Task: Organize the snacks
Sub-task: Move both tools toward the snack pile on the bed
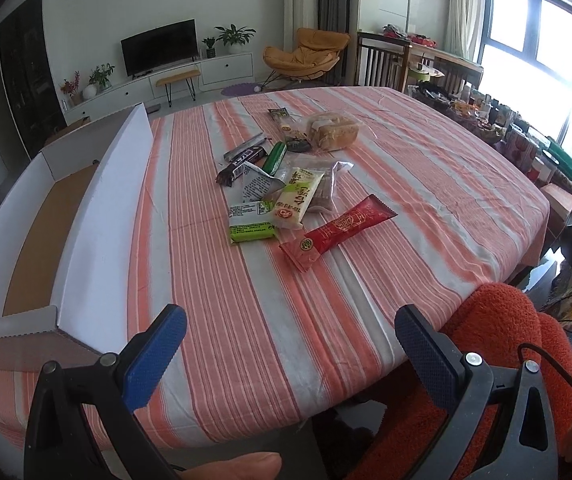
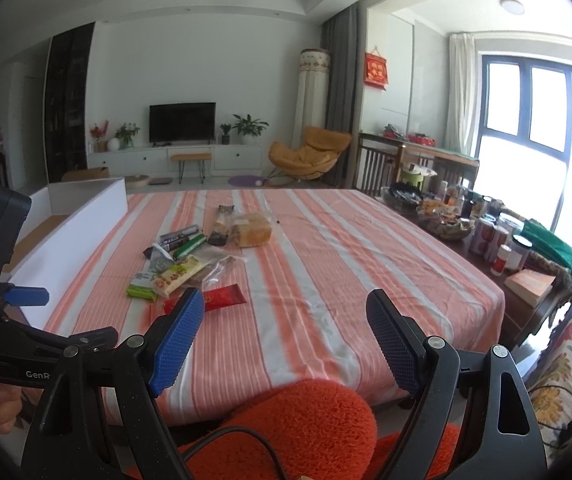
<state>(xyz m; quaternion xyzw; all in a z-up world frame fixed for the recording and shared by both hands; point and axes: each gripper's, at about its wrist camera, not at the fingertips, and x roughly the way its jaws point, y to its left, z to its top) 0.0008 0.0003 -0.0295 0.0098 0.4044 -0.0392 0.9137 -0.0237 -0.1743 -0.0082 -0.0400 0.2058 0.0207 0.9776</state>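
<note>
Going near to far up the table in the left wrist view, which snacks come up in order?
Red sachet → green packet → dark chocolate bar → bagged bread. The packets piled between them overlap too much to order.

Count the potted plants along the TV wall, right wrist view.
4: red-flowered plant far left, leafy plant beside it, small plant right of the TV, large plant next. More may be hidden.
</note>
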